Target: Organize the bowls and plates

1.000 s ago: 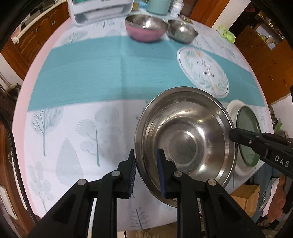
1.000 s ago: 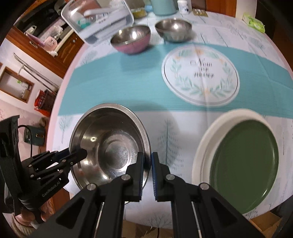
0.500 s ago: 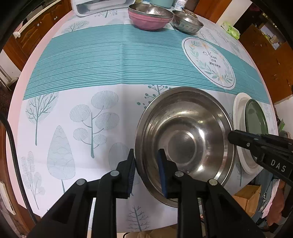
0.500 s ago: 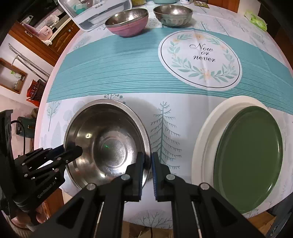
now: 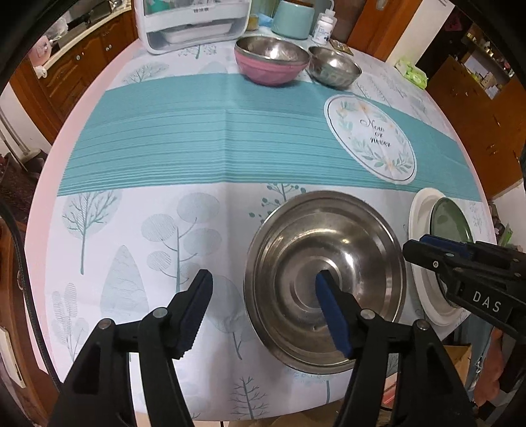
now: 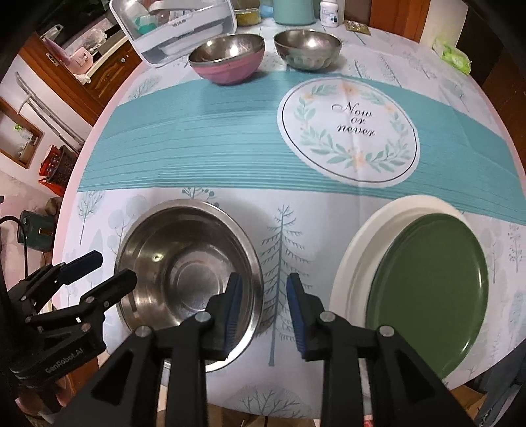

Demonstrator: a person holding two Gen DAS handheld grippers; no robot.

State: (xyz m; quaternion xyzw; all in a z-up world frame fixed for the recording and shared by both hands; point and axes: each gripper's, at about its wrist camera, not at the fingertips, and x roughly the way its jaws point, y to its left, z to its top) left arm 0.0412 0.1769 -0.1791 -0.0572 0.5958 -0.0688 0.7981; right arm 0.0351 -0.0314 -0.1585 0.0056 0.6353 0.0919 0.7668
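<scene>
Writing I can read: "Now or never" in script inside a leaf wreath [image 6: 348,129] printed on the tablecloth [image 5: 157,144], far ahead of my right fingers; "DAS" in white on the right gripper's body in the left view; "GenRobot.AI" on the left gripper's body in the right view. The print on the white container is too small to read.
Left gripper [image 5: 264,289]: jaws have just been opening and stand wide apart. One finger [image 5: 197,303] hangs outside the bowl's left rim, the other over the bowl's middle. The rim lies between them, and neither pad presses on it.
Right gripper [image 6: 264,295]: jaws have just been opening, to a narrower gap. The bowl's right rim sits between the fingers, released.
Large steel bowl [image 6: 184,269]: upright on the desk [image 5: 39,210], directly under both sets of fingers, near the desk's front edge.
Plates: a green plate [image 6: 427,289] lies on a white plate [image 6: 358,243], just right of my right fingers, apart from the bowl.
Far ahead of the fingers: a pink bowl [image 6: 227,64] with a steel bowl nested in it, and a small steel bowl [image 6: 307,49] beside it.
Behind those: a white container [image 5: 194,23], a pale teal canister [image 5: 292,19], a small white bottle [image 5: 323,28].
</scene>
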